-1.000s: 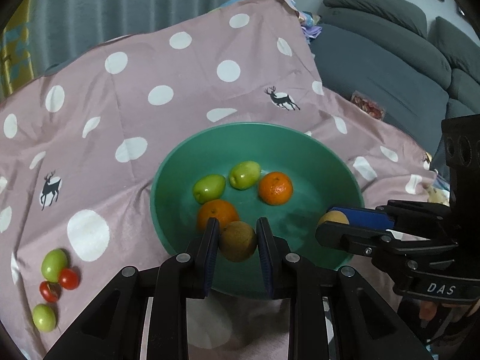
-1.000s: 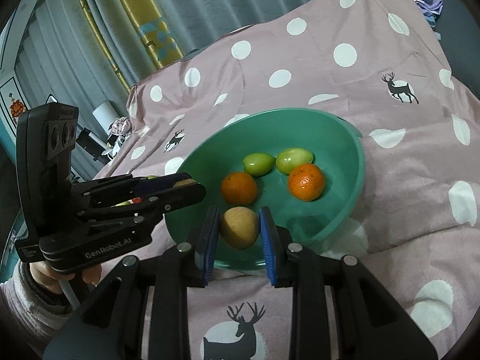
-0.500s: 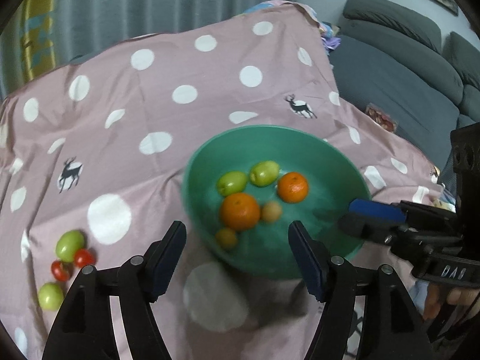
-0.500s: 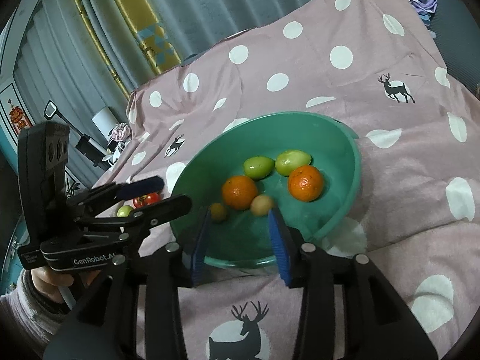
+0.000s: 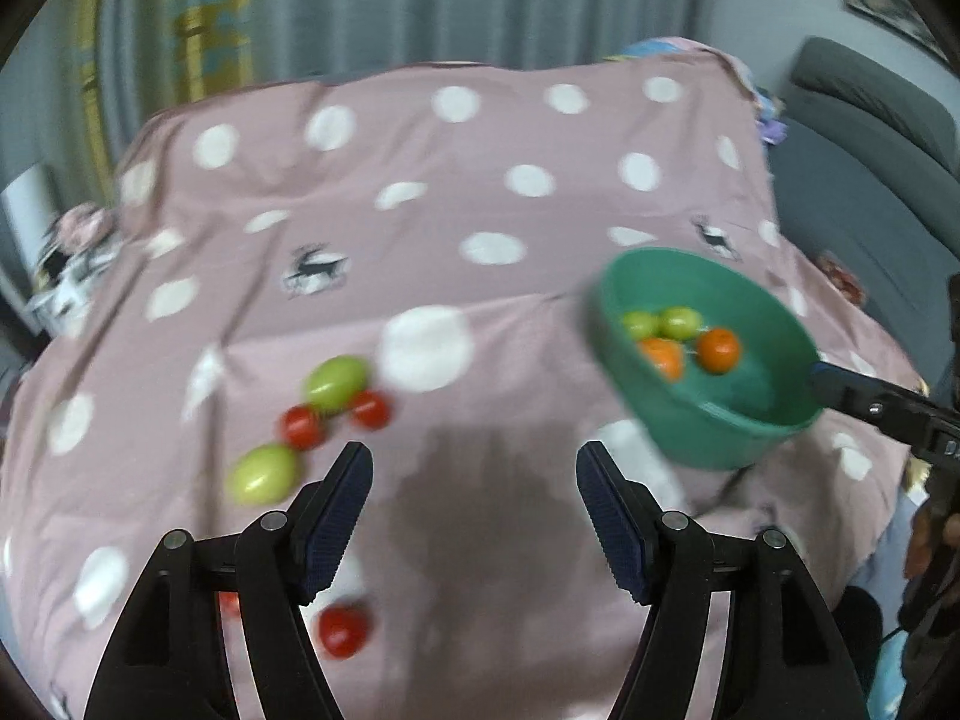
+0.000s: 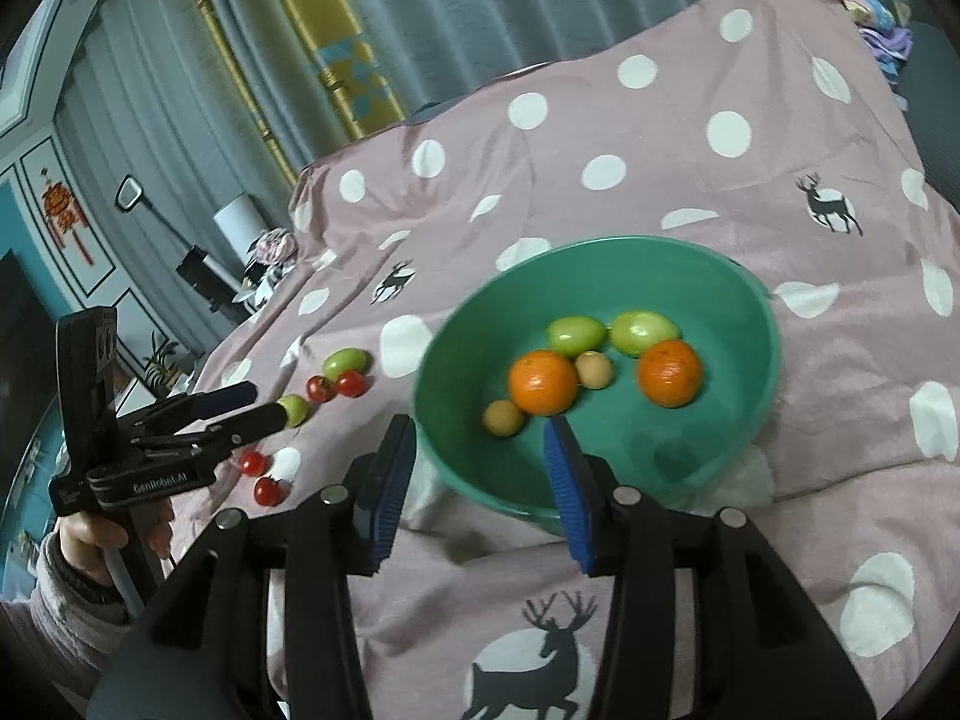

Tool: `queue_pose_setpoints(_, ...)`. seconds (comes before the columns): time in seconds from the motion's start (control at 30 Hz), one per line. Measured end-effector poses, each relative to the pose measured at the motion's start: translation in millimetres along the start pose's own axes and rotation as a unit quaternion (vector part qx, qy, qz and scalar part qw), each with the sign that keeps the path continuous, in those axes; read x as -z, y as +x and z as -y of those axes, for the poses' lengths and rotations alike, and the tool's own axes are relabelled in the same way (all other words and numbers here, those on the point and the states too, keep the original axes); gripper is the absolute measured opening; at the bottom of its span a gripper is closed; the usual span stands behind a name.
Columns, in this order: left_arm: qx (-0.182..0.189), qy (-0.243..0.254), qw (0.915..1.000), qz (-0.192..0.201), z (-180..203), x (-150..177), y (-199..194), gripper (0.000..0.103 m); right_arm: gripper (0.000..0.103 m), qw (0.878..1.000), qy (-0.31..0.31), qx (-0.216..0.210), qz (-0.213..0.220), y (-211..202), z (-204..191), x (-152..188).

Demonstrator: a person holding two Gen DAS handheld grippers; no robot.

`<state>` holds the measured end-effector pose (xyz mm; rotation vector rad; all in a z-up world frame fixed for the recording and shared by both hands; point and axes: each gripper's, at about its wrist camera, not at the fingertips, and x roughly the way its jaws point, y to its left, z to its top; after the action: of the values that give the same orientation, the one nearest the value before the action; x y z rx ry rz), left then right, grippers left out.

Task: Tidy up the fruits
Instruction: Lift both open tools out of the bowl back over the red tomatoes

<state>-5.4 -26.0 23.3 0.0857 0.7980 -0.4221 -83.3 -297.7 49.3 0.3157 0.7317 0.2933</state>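
The green bowl [image 6: 720,300] on the pink dotted cloth holds two oranges [image 6: 543,382], two green fruits [image 6: 575,335] and two small brown fruits [image 6: 503,417]. My right gripper [image 6: 480,432] hovers at the bowl's near rim, its jaws opening with nothing between them. My left gripper [image 5: 474,462] is open and empty over bare cloth, with loose green fruits [image 5: 336,383] and red tomatoes [image 5: 303,427] just ahead and left of it. One more tomato [image 5: 342,630] lies under its left finger. In the left wrist view the bowl [image 5: 690,426] sits to the right.
A grey sofa [image 5: 870,192] stands beyond the cloth's right edge and curtains [image 6: 420,12] hang behind. A person's hand [image 6: 90,540] holds the left gripper [image 6: 264,402] at the cloth's left side. Small furniture and clutter [image 6: 240,252] lie off the far left.
Both grippers let go of their small brown fruits, which now lie in the bowl. My left gripper swung left to the loose fruits on the cloth. My right gripper drew back slightly.
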Motion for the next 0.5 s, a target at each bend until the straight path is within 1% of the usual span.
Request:
queue_pose_setpoints(0.1,-0.009,-0.022,0.9997,-0.002,-21,12,-8,0.070,0.046,1.000,-0.010,-0.007,-0.009,4,-11,1)
queue_pose_setpoints(0.2,-0.019,-0.028,0.9994,-0.005,-38,25,-13,0.070,0.046,0.999,-0.027,-0.018,-0.019,8,-25,3)
queue_pose_setpoints(0.27,-0.016,-0.034,0.9993,-0.005,-49,34,-18,0.070,0.047,0.999,-0.039,-0.025,-0.029,12,-35,5)
queue_pose_setpoints(0.37,0.004,-0.047,0.9989,-0.003,-67,49,-25,0.070,0.048,0.996,-0.059,-0.040,-0.051,22,-52,12)
queue_pose_setpoints(0.5,0.005,-0.049,0.9988,-0.008,-82,63,-30,0.070,0.048,0.991,-0.087,-0.063,-0.085,40,-75,24)
